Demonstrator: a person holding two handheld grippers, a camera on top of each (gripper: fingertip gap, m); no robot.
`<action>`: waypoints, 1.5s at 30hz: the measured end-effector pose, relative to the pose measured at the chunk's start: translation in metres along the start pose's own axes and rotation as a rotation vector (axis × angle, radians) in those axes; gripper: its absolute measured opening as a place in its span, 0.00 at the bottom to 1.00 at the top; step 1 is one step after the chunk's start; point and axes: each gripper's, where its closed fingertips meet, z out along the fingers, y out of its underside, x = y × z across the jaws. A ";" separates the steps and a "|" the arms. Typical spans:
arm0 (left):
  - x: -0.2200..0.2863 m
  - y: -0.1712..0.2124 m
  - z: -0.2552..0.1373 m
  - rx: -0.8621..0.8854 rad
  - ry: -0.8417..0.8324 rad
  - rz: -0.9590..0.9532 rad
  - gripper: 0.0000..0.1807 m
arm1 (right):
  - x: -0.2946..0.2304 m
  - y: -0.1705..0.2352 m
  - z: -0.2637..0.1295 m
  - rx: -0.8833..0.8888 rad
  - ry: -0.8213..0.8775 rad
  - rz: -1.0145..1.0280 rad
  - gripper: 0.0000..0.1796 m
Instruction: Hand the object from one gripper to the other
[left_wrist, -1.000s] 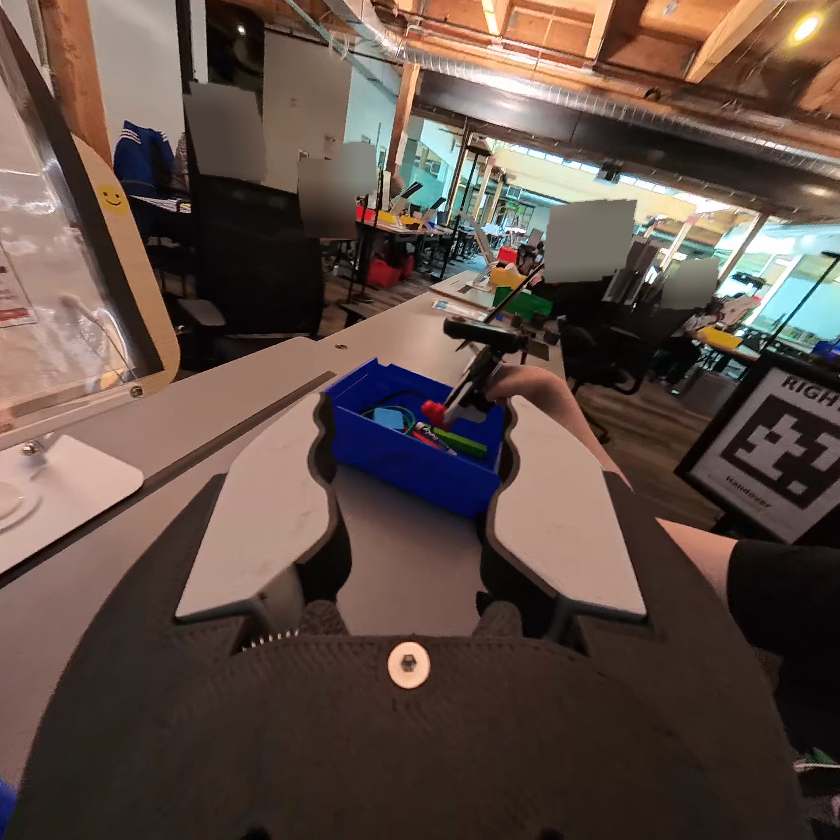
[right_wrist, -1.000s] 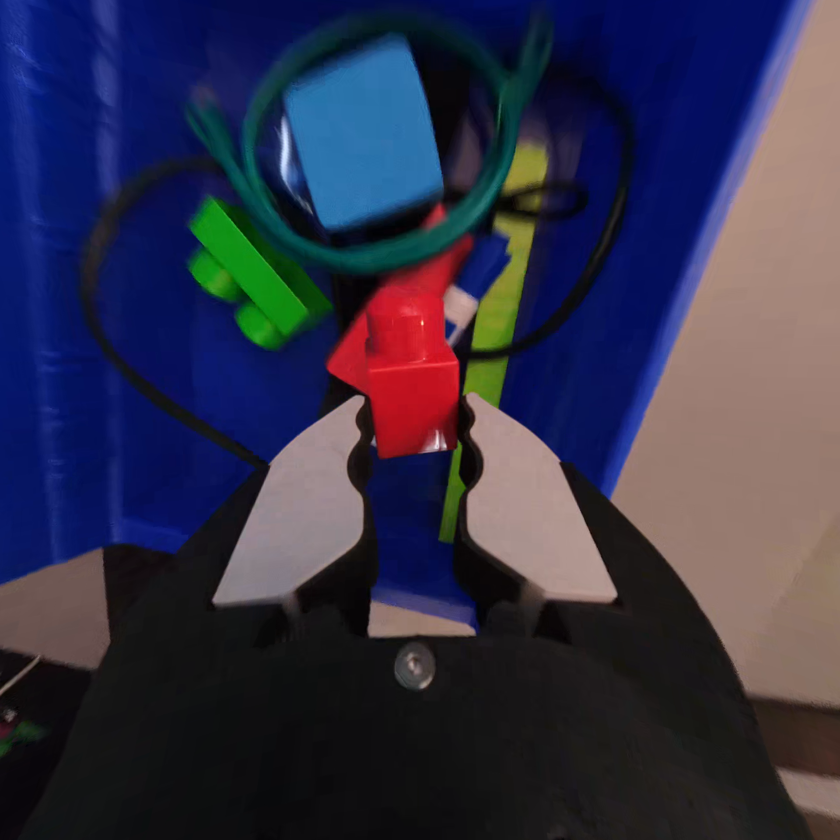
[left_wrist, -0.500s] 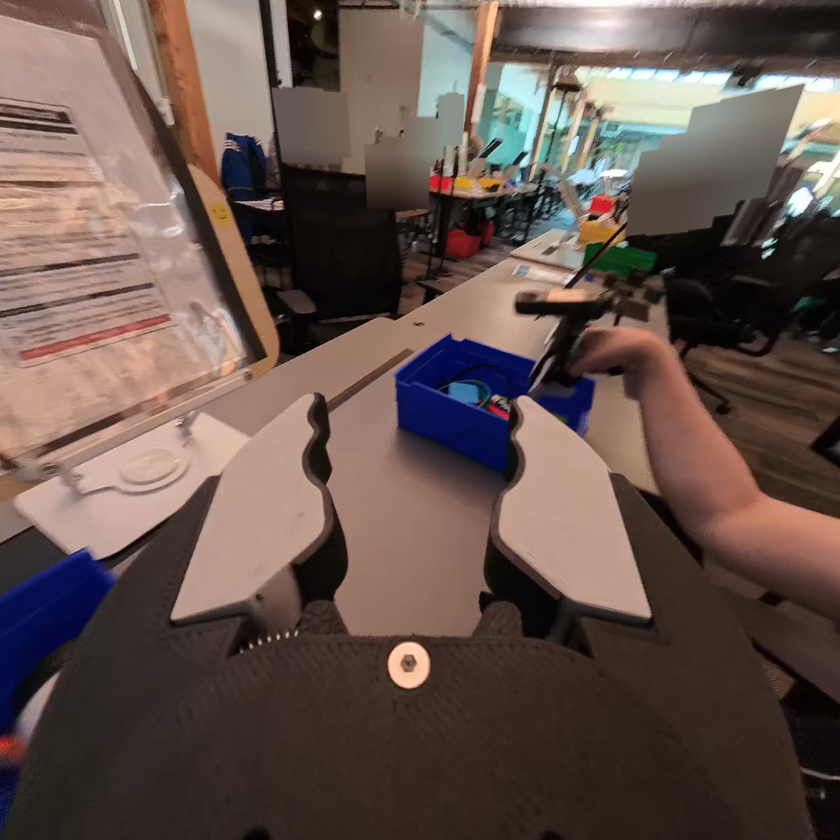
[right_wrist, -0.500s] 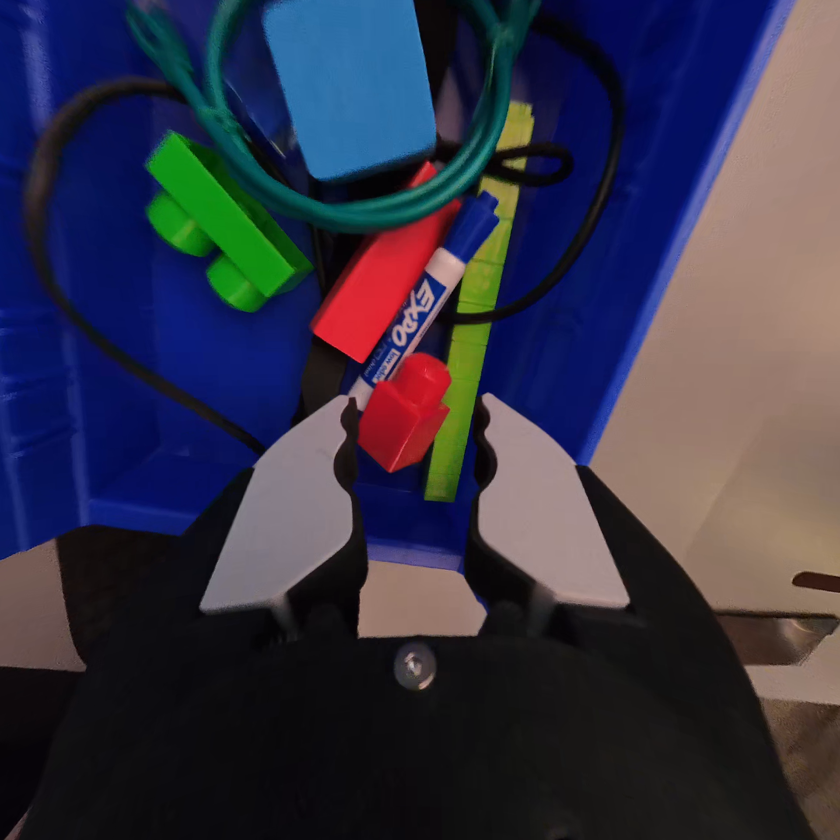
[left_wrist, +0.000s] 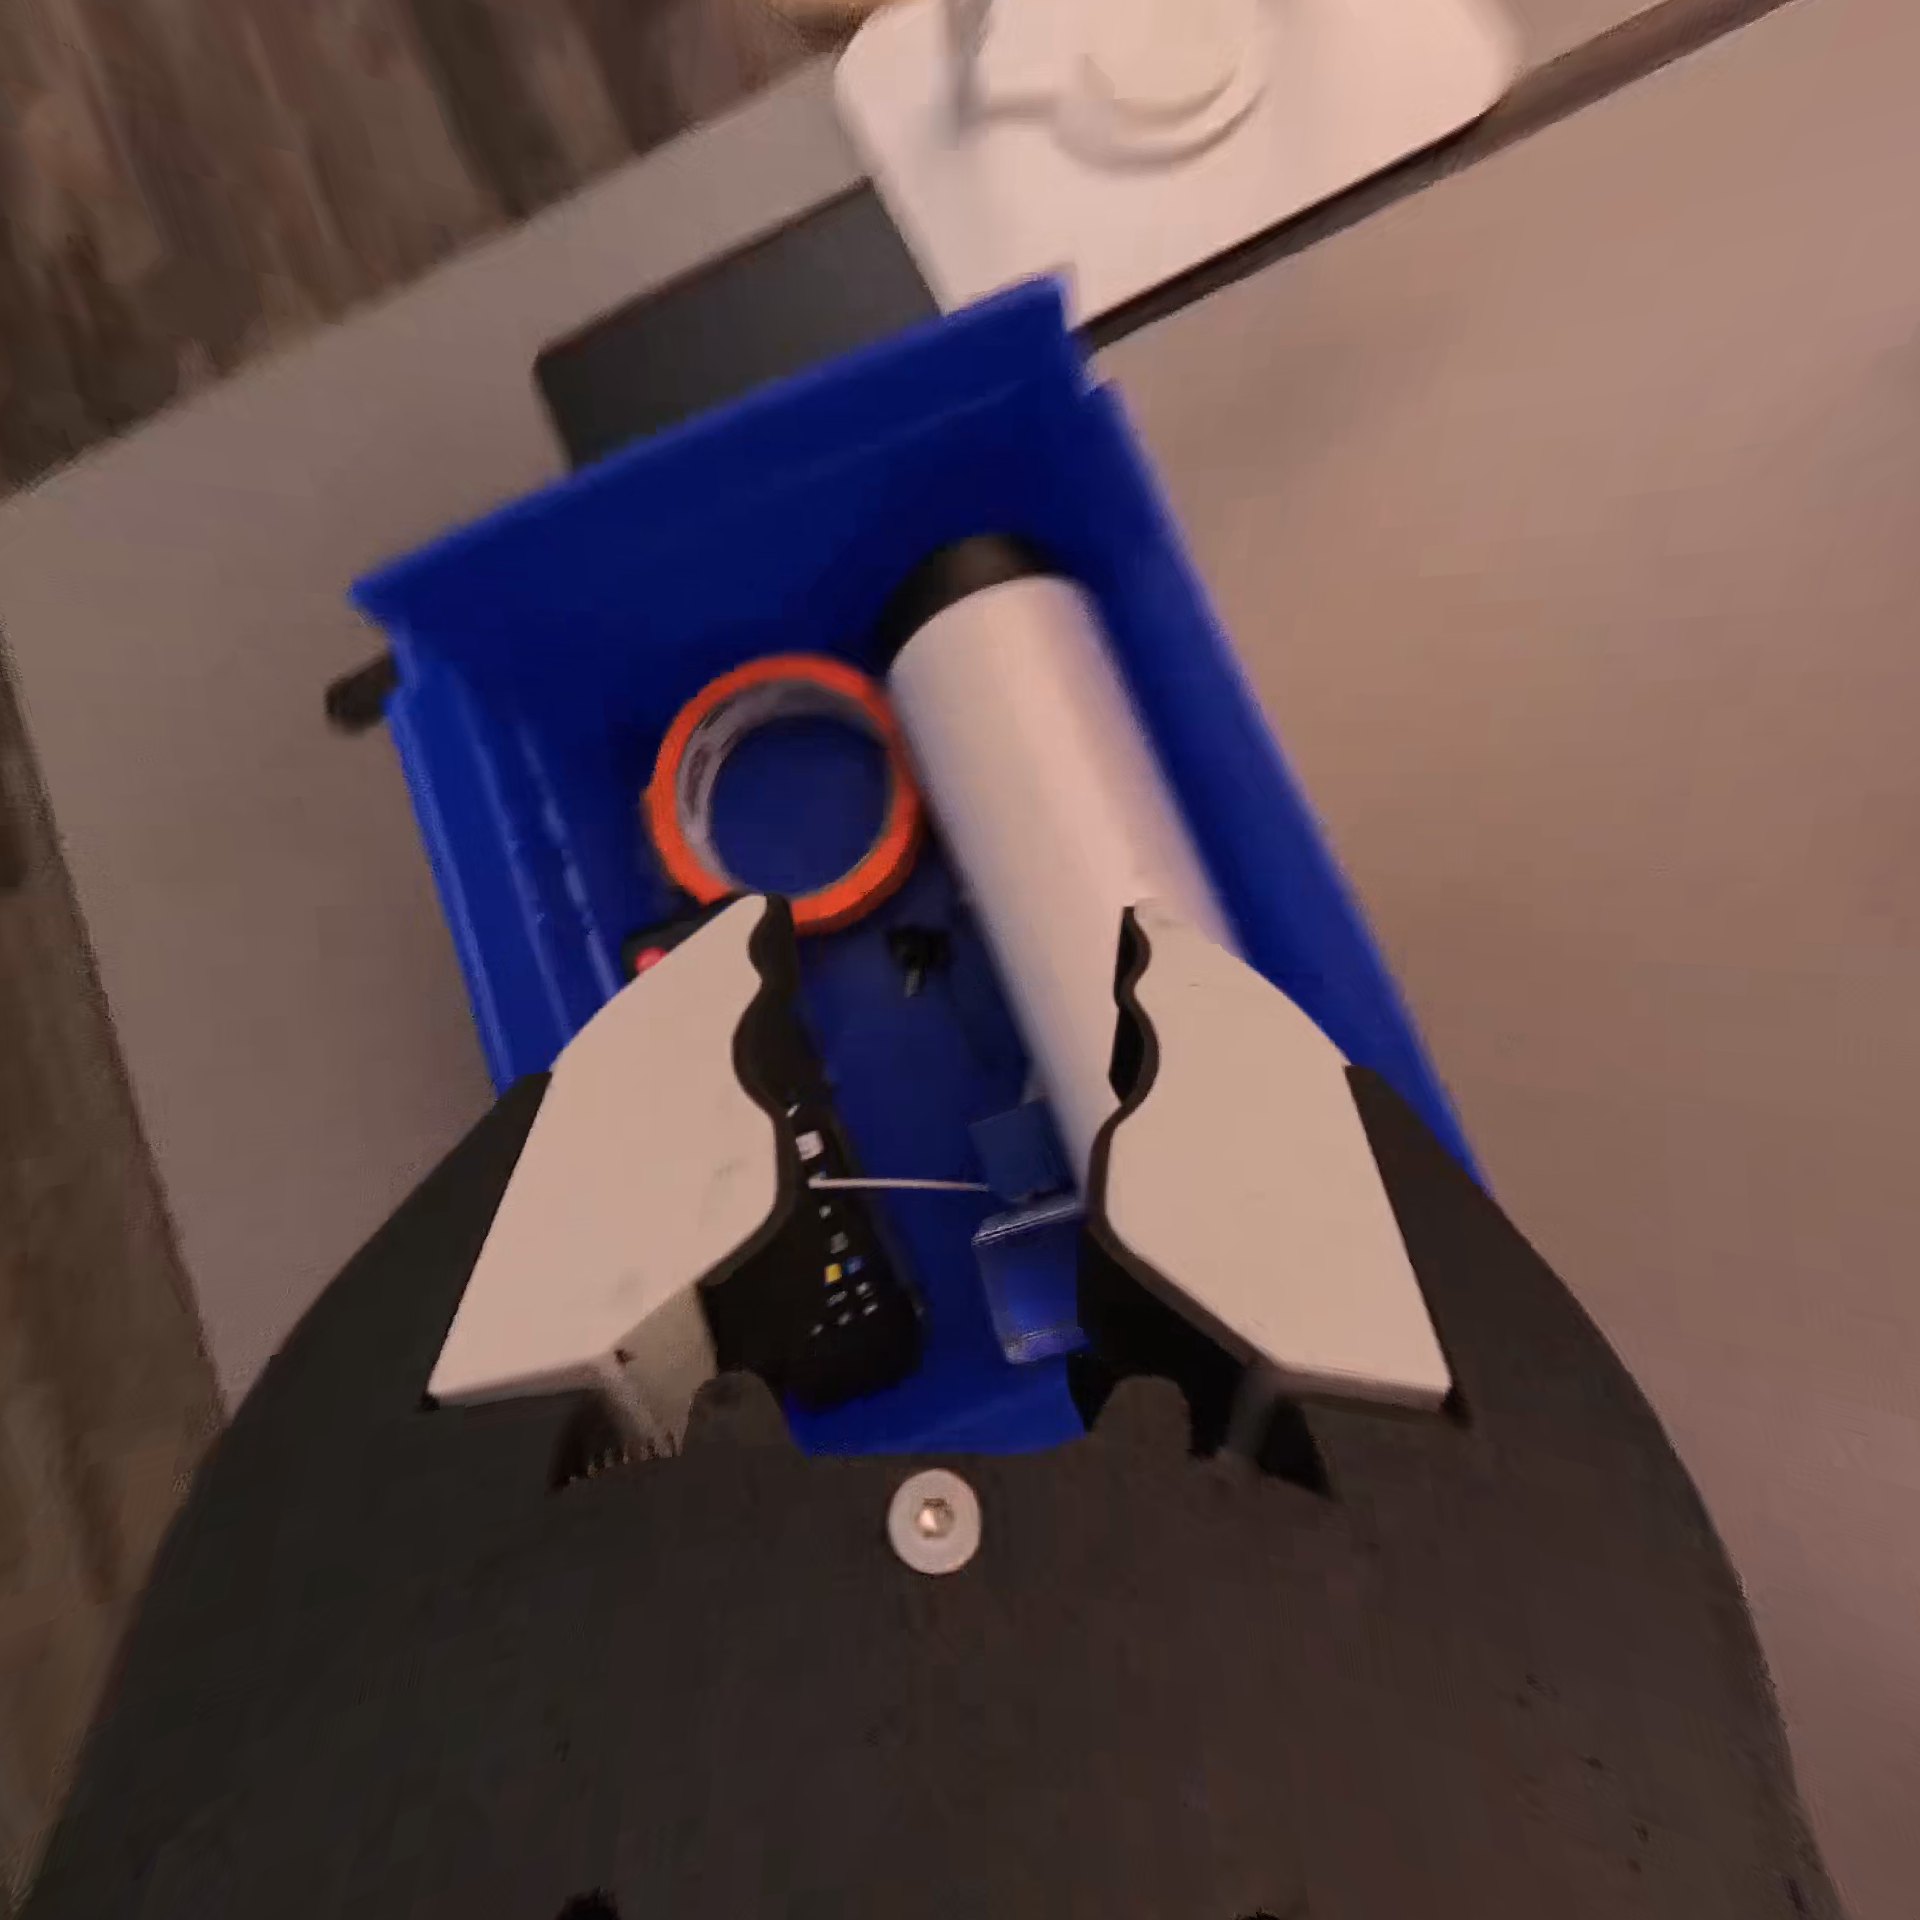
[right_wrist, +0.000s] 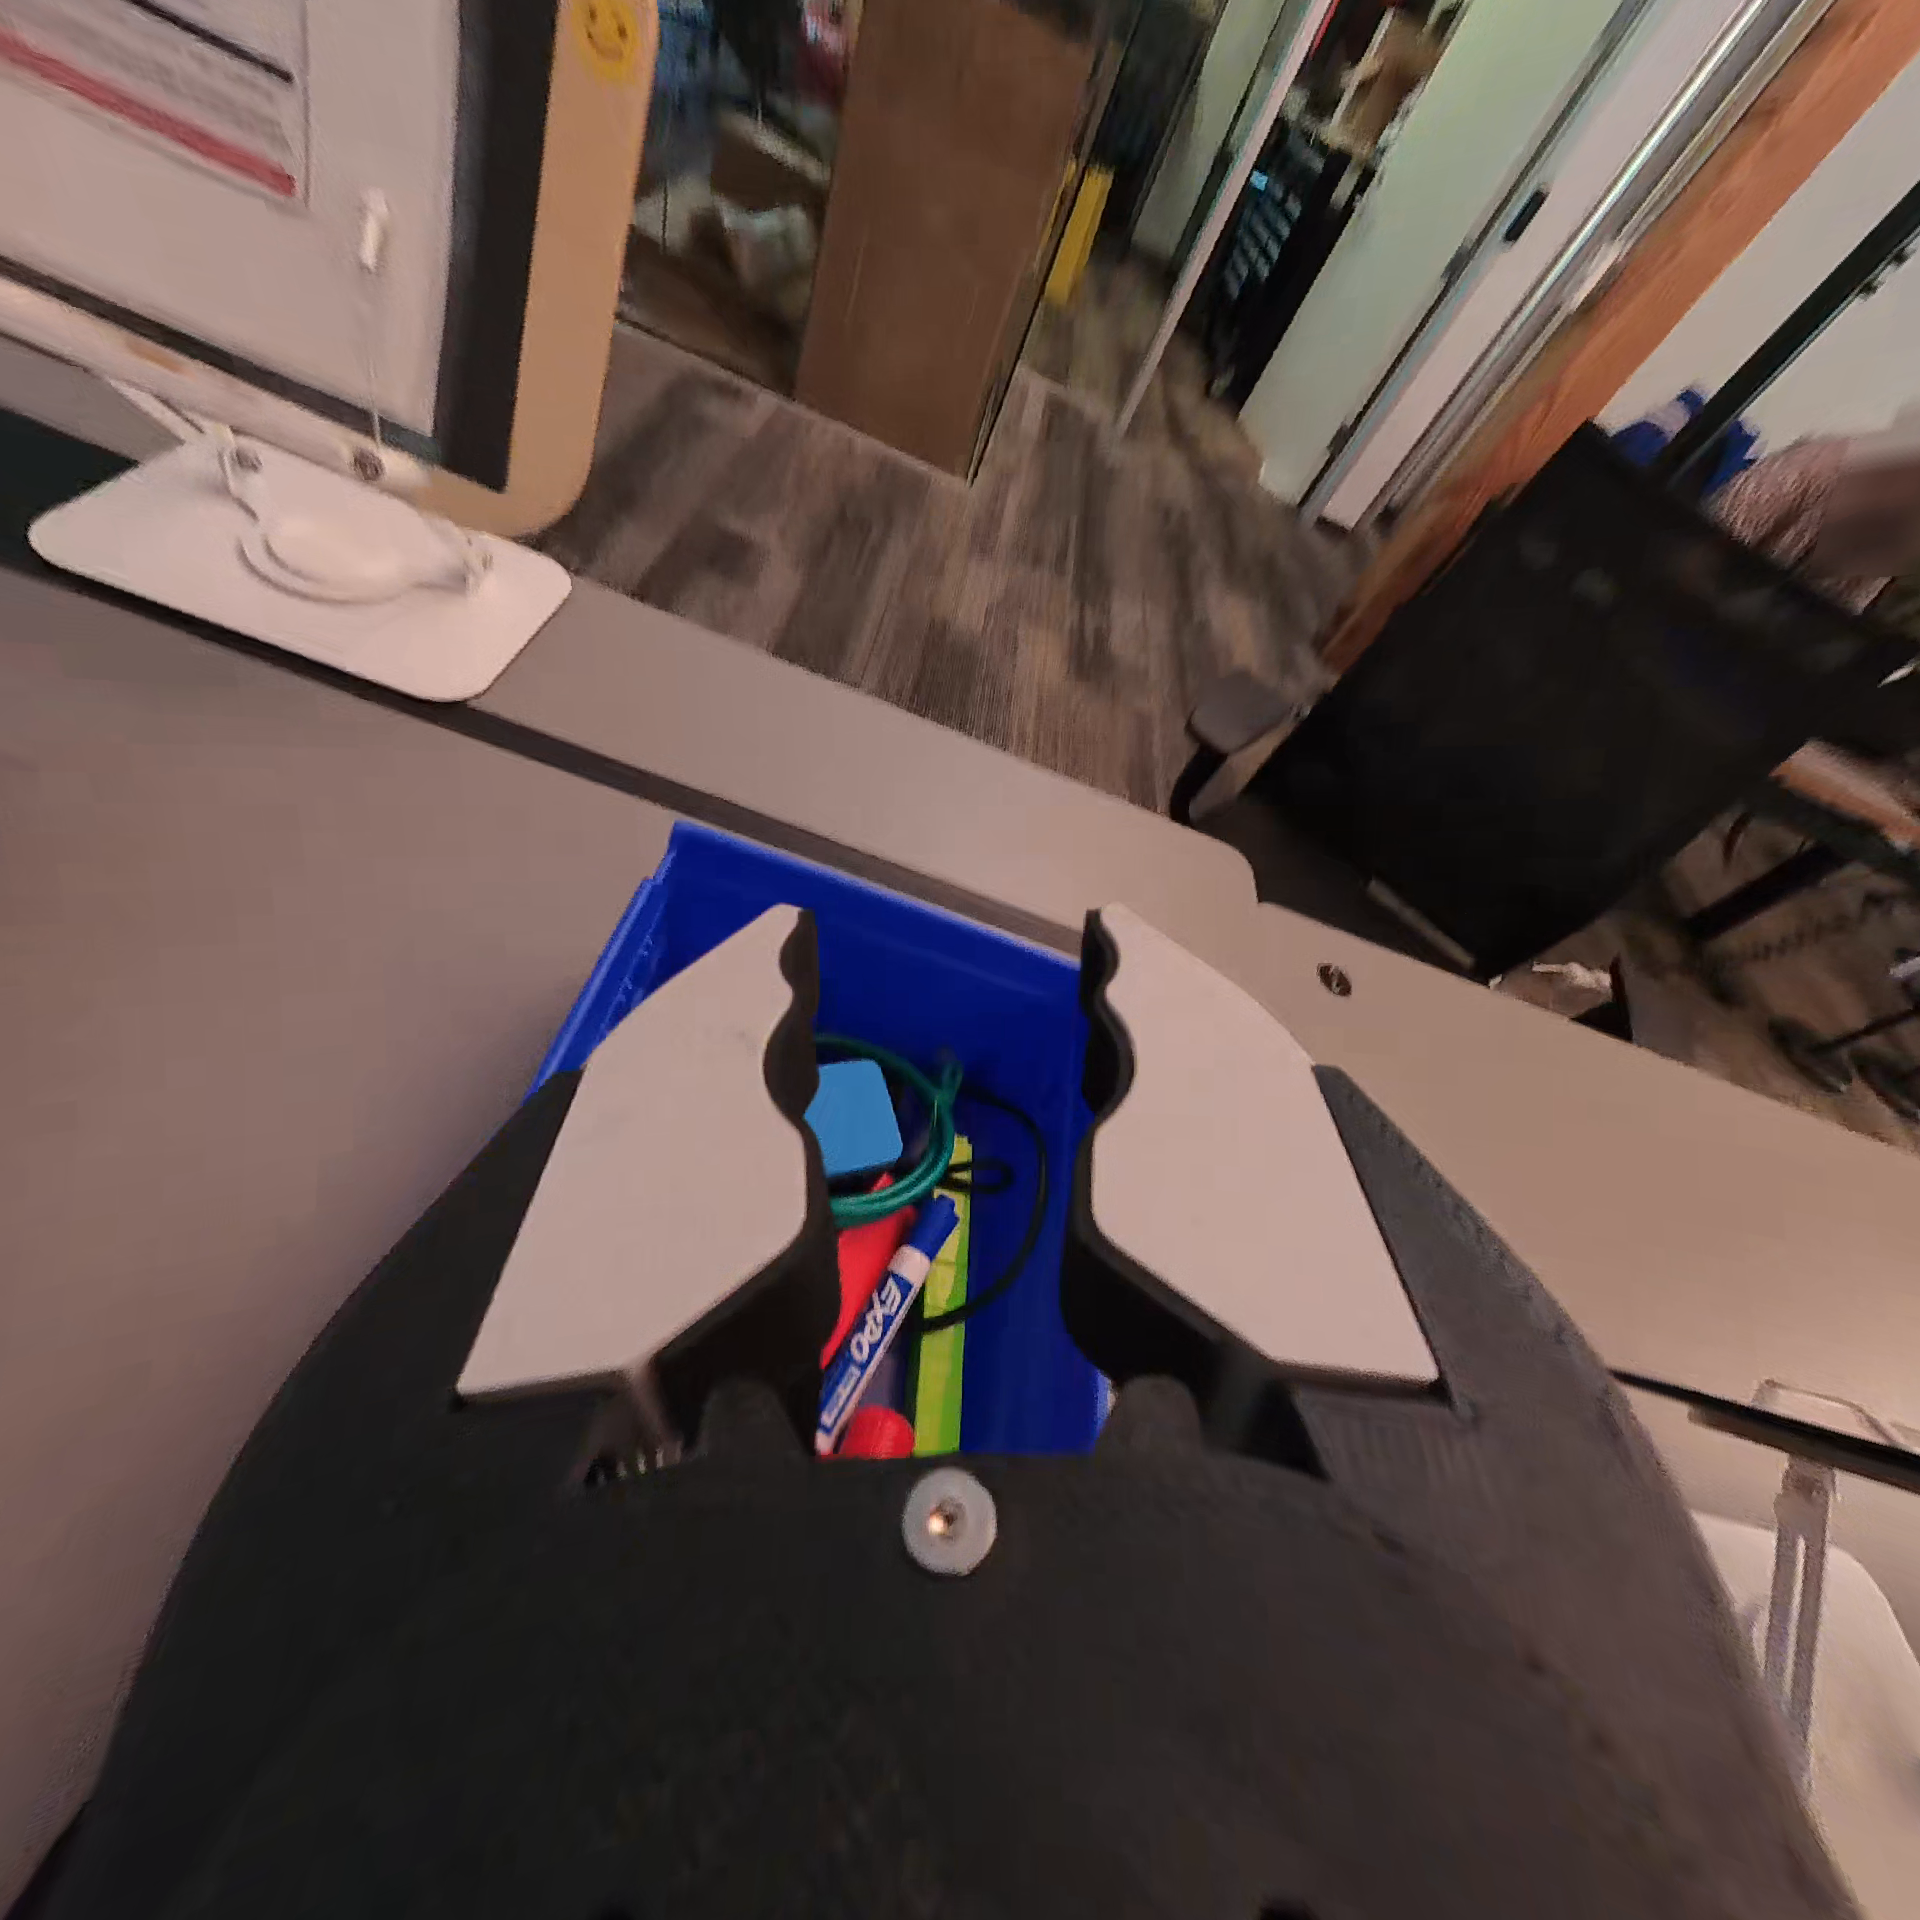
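Note:
My left gripper (left_wrist: 945, 914) is open and empty, pointing down into a blue bin (left_wrist: 1226, 665). That bin holds an orange tape roll (left_wrist: 883, 727), a white cylinder with a black cap (left_wrist: 1039, 790), a black remote (left_wrist: 842, 1236) and a small blue piece (left_wrist: 1018, 1153). My right gripper (right_wrist: 940, 920) is open and empty above another blue bin (right_wrist: 883, 935). This bin holds a small red brick (right_wrist: 878, 1429), a marker (right_wrist: 883, 1320), a longer red block (right_wrist: 862, 1257), a yellow-green strip (right_wrist: 940, 1351), a light blue block (right_wrist: 852, 1117), a green cable (right_wrist: 914, 1174) and a black cord (right_wrist: 1029, 1195).
Both bins stand on a grey table (right_wrist: 260, 935). A sign stand with a white base (right_wrist: 301, 561) sits at the table's far edge; its base also shows in the left wrist view (left_wrist: 1174, 125). A black chair (right_wrist: 1558, 707) and wood floor (right_wrist: 883, 561) lie beyond. My right fingertips sit around 55 centimetres from my left ones.
My right gripper let go of the small red brick into its bin, opened wider and pulled back and up. My left gripper swung from facing across the table to pointing down into the other bin.

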 end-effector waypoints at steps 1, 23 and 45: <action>-0.009 0.008 0.010 -0.053 -0.034 -0.025 0.30 | 0.000 -0.002 -0.001 0.014 0.003 -0.007 0.27; -0.061 0.093 0.077 -0.558 -0.289 -0.099 0.32 | -0.009 0.021 0.022 -0.123 0.011 -0.137 0.28; -0.043 0.039 0.034 -0.364 -0.342 -0.002 0.13 | -0.016 0.023 0.025 -0.151 0.006 -0.201 0.26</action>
